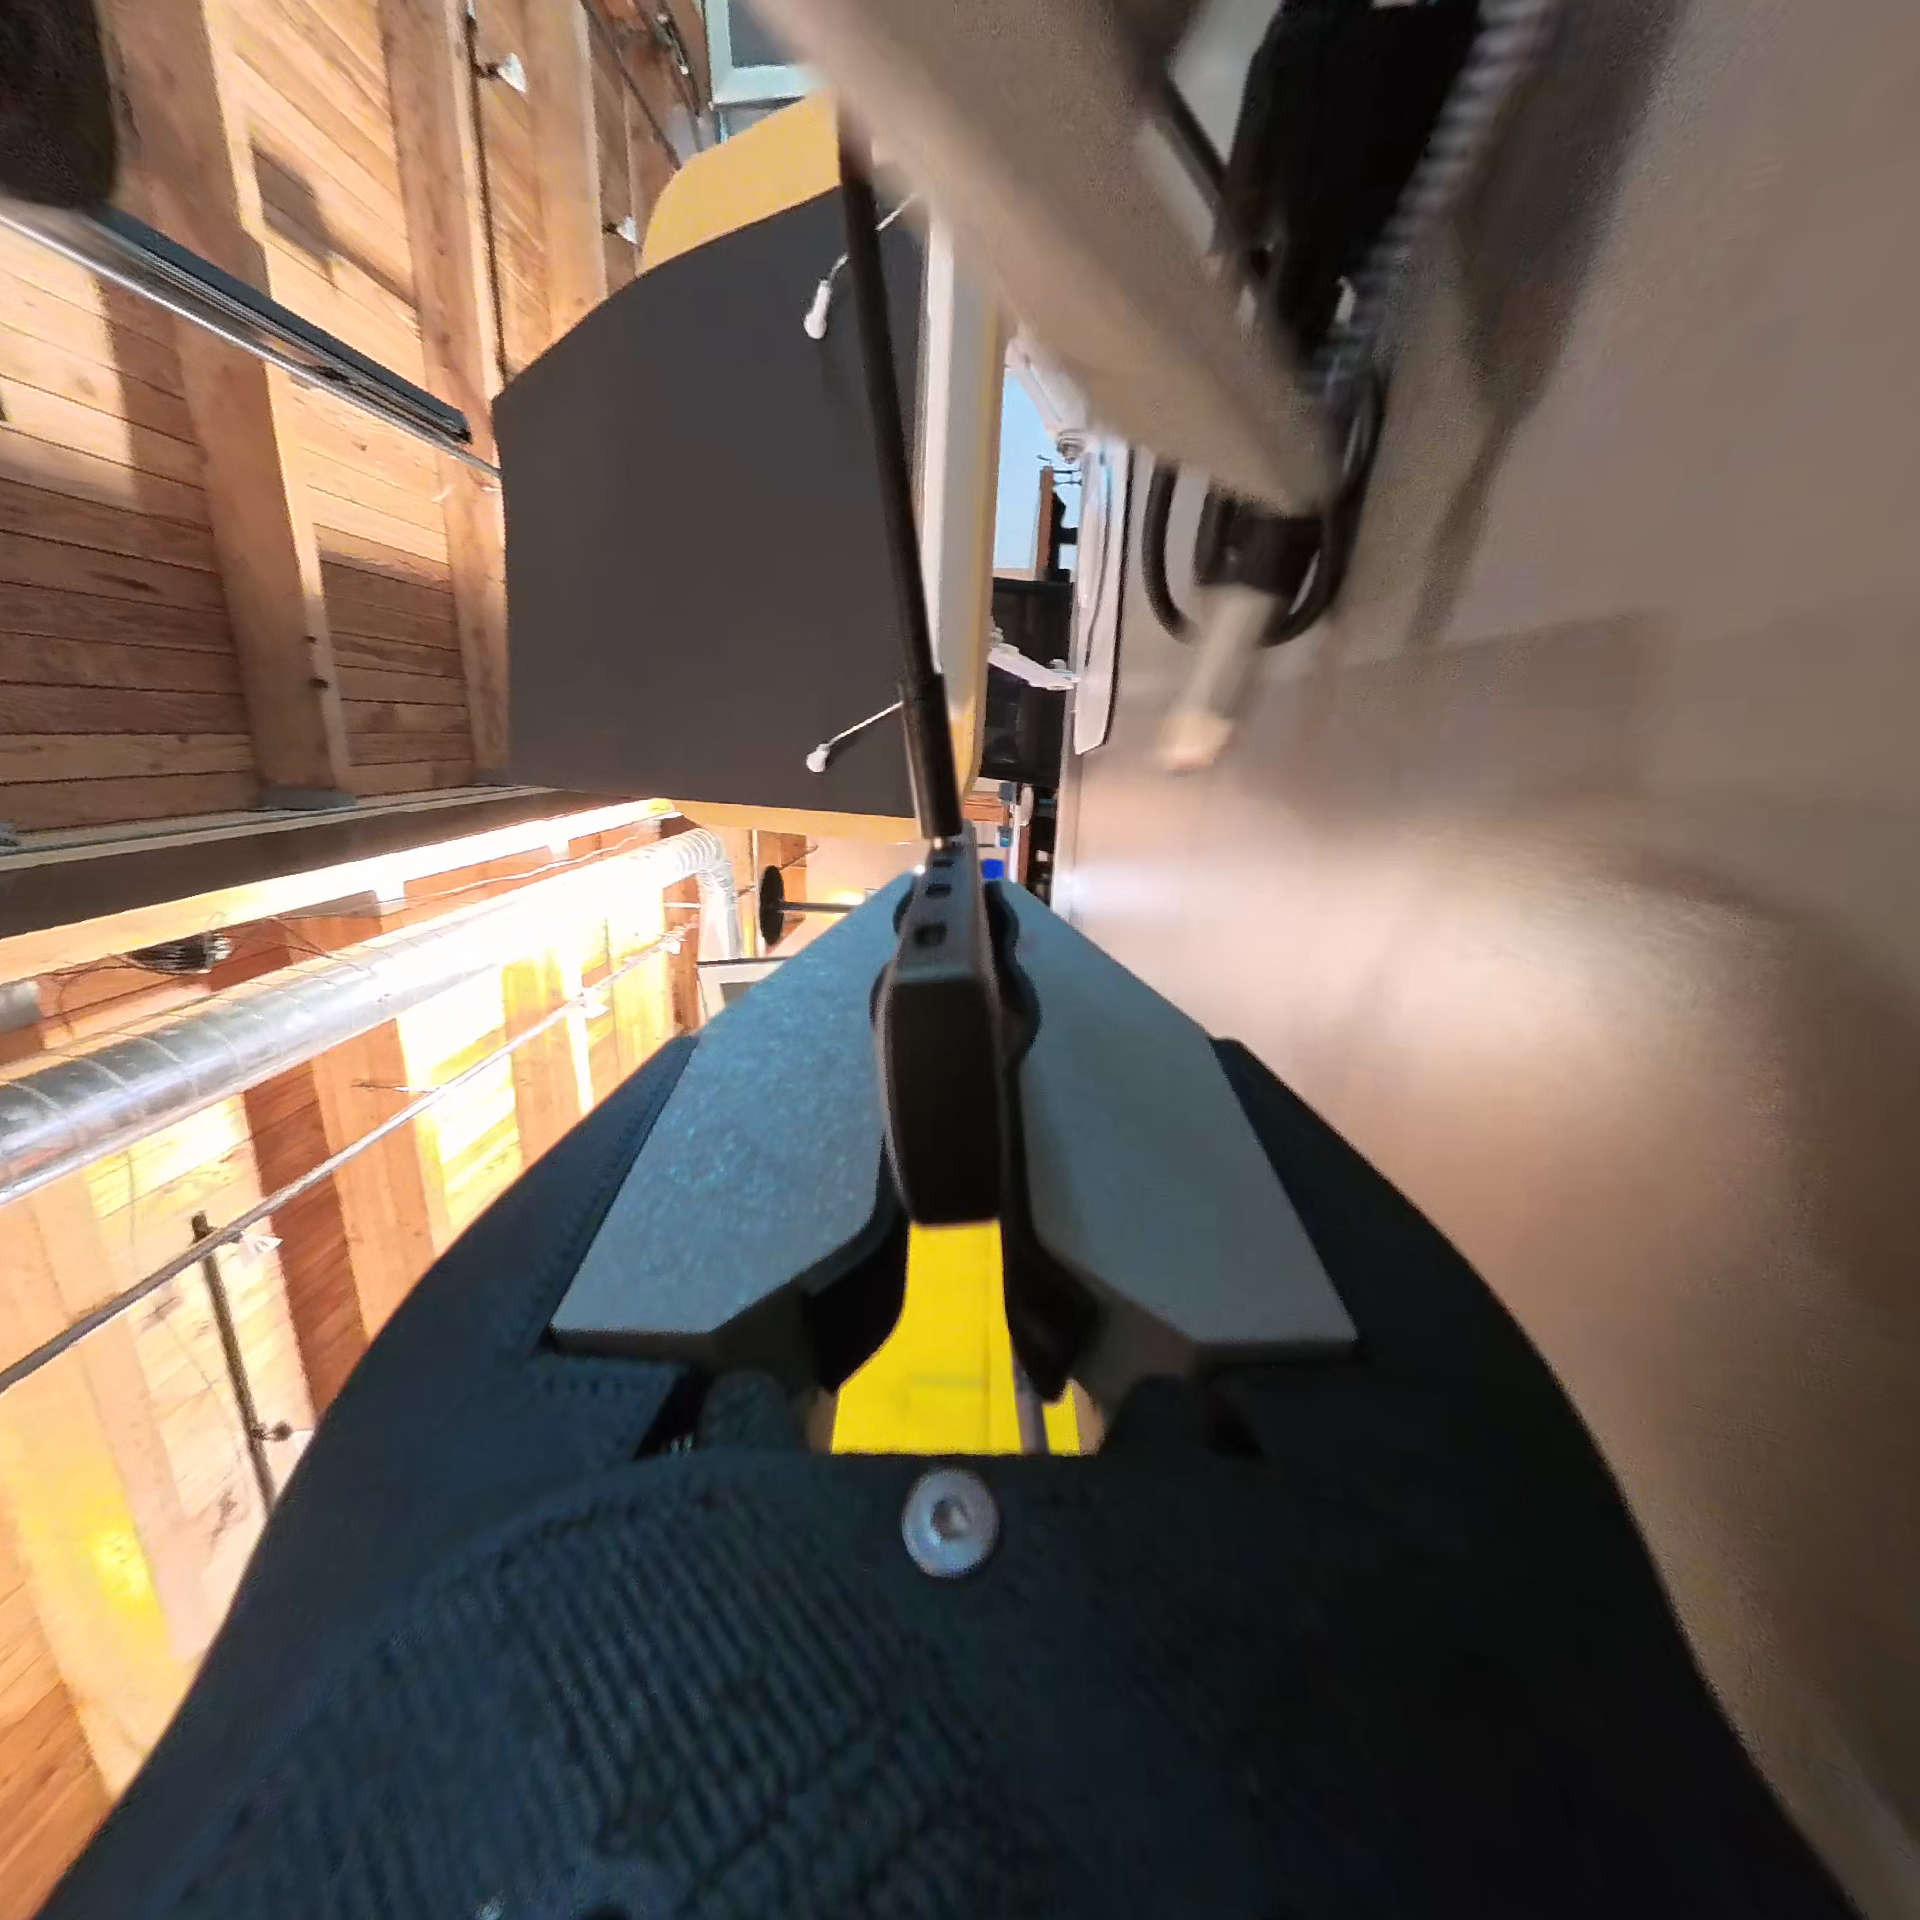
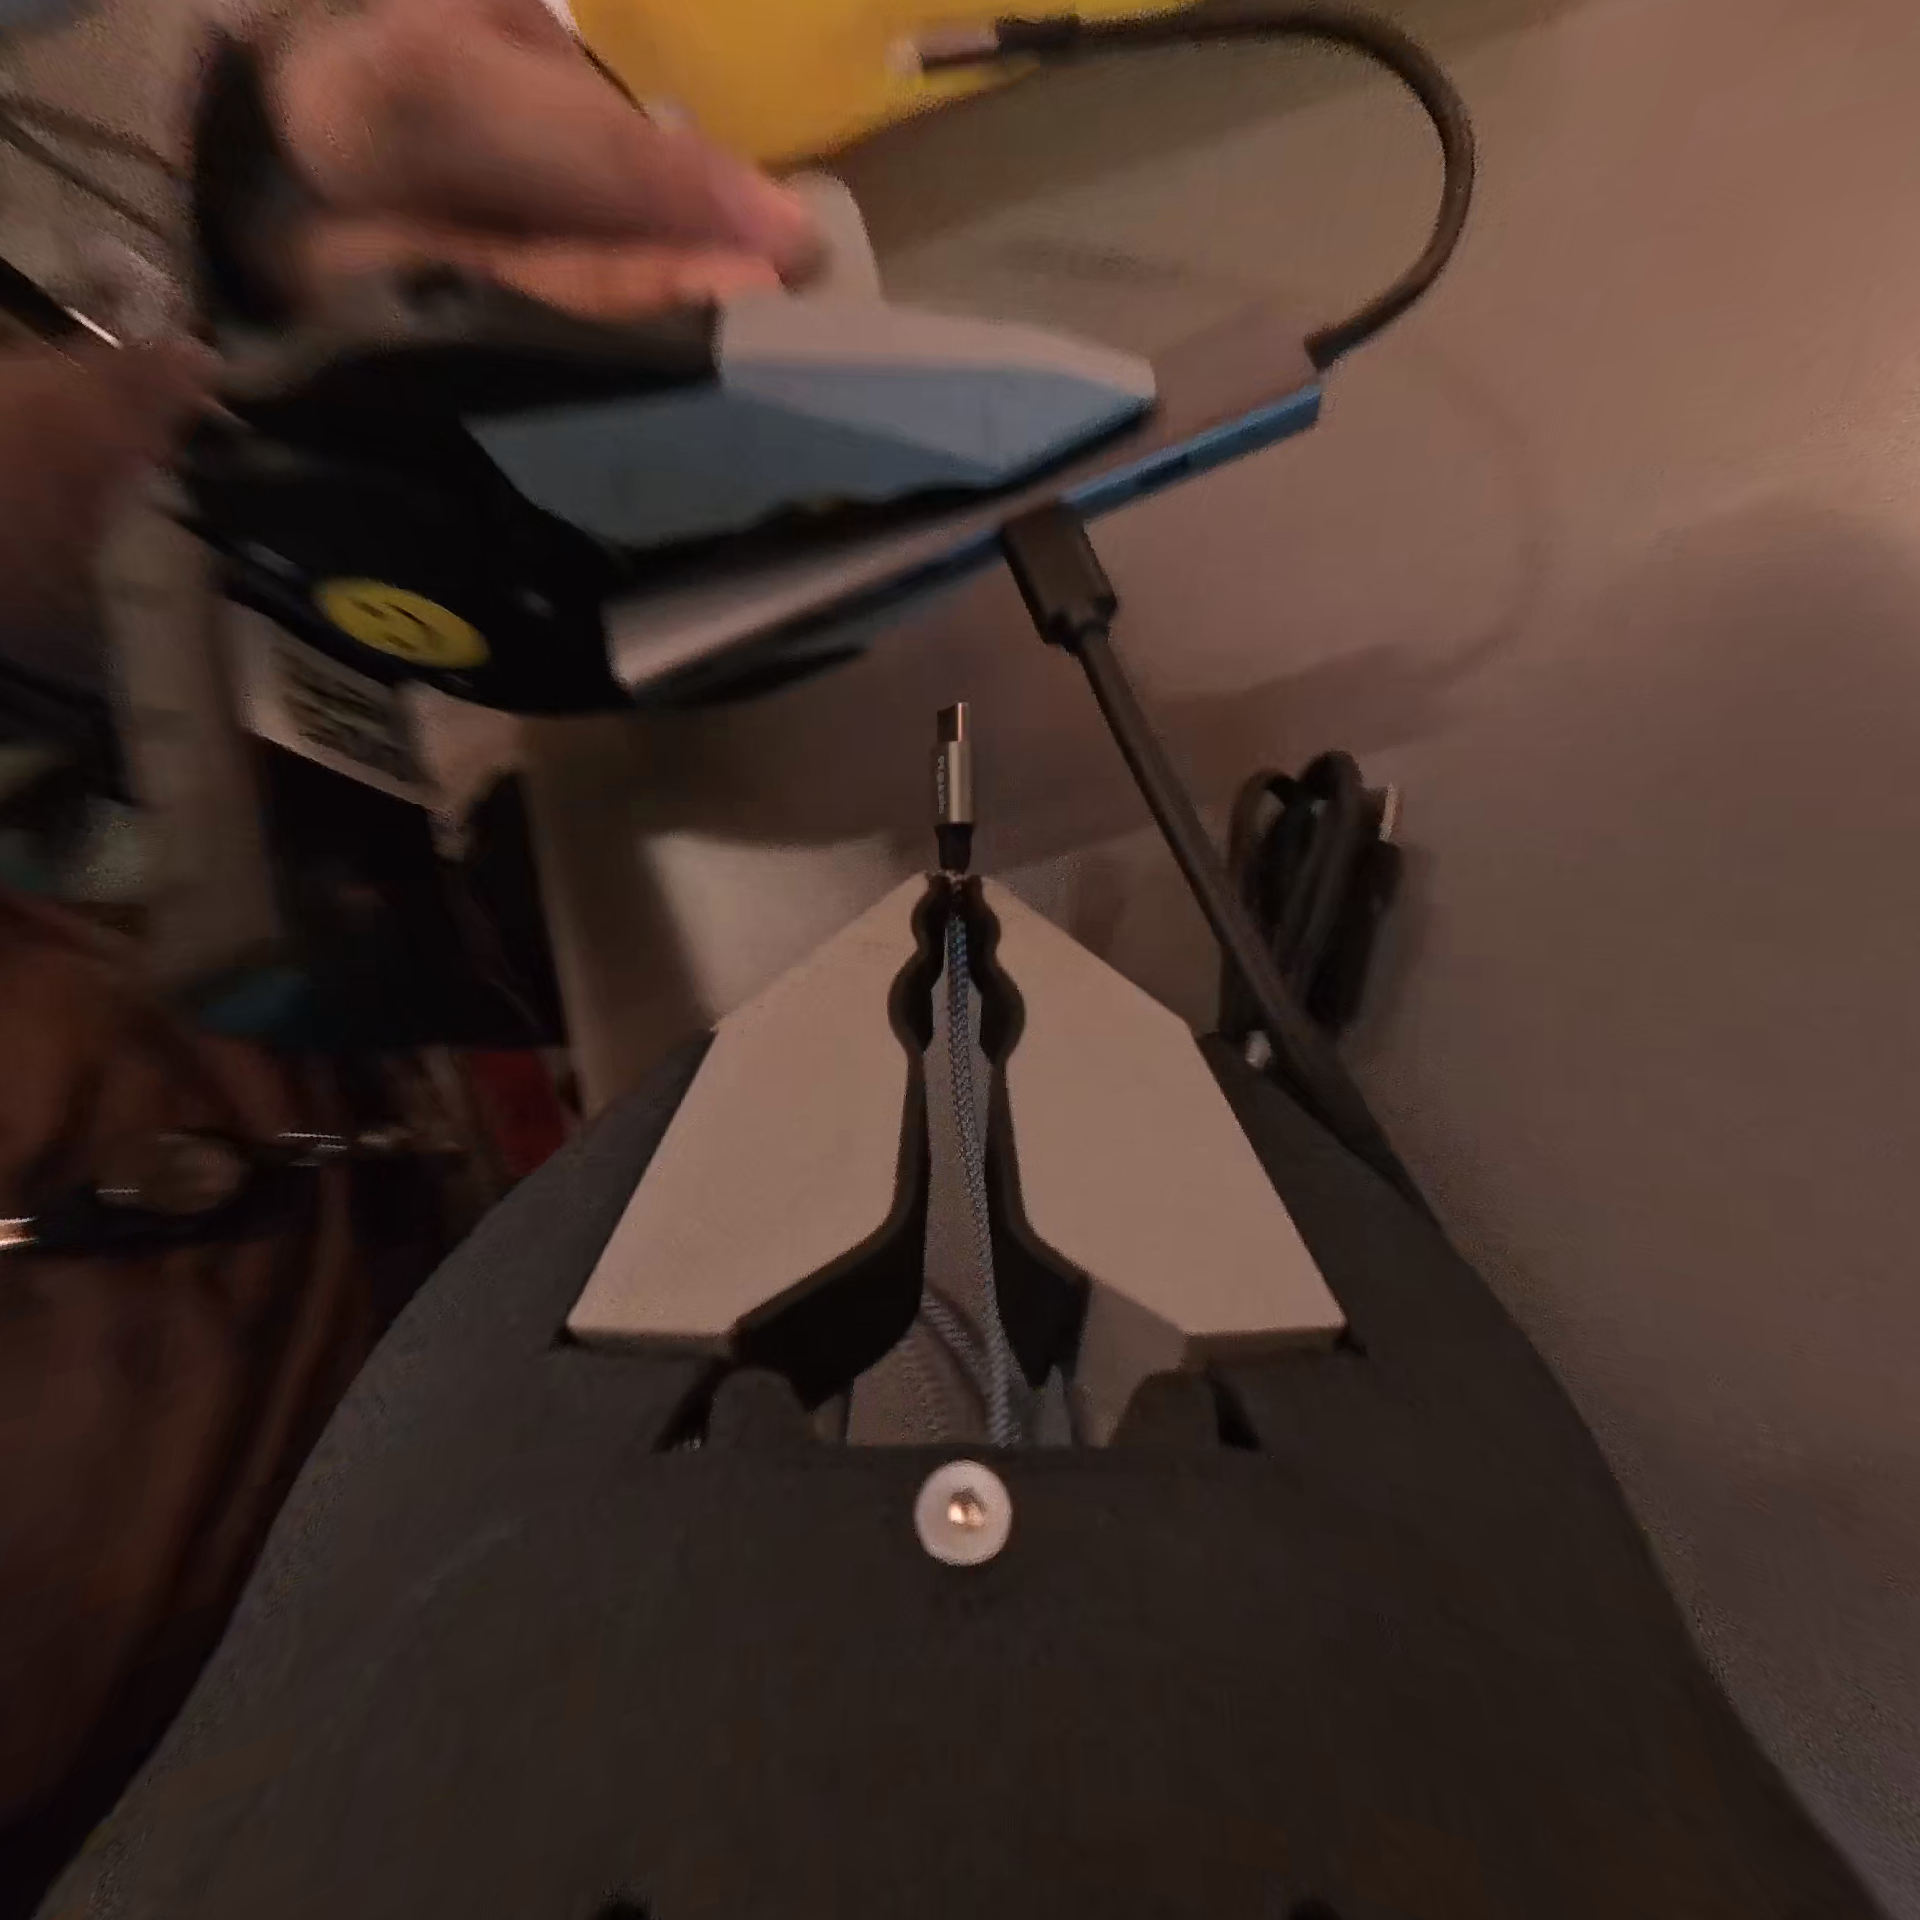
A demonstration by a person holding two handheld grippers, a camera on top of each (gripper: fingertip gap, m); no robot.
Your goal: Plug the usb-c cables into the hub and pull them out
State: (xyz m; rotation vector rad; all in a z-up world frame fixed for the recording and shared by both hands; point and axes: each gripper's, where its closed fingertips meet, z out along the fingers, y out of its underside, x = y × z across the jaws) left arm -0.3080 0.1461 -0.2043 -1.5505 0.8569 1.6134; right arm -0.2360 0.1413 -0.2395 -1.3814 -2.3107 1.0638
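Misalignment risk: right gripper (image 2: 954, 883), clamped on braided cable (image 2: 961, 1039), holds its plug (image 2: 951, 774) below hub (image 2: 935, 561) at frame centre, gripped by left gripper (image 1: 951, 894); off-angle insertion could jam.

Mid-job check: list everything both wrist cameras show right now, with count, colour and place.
Hub: one, grey, held in the left gripper, off the table.
Black cable: one, plugged into the hub's edge, trailing down.
Braided cable: one, grey with a metal plug, in the right gripper, plug short of the hub.
Coiled cable: one, black, on the table at right.
Table: one, pale.
Left gripper: closed on the hub.
Right gripper: closed on the braided cable.
Hand: one, blurred, upper left.
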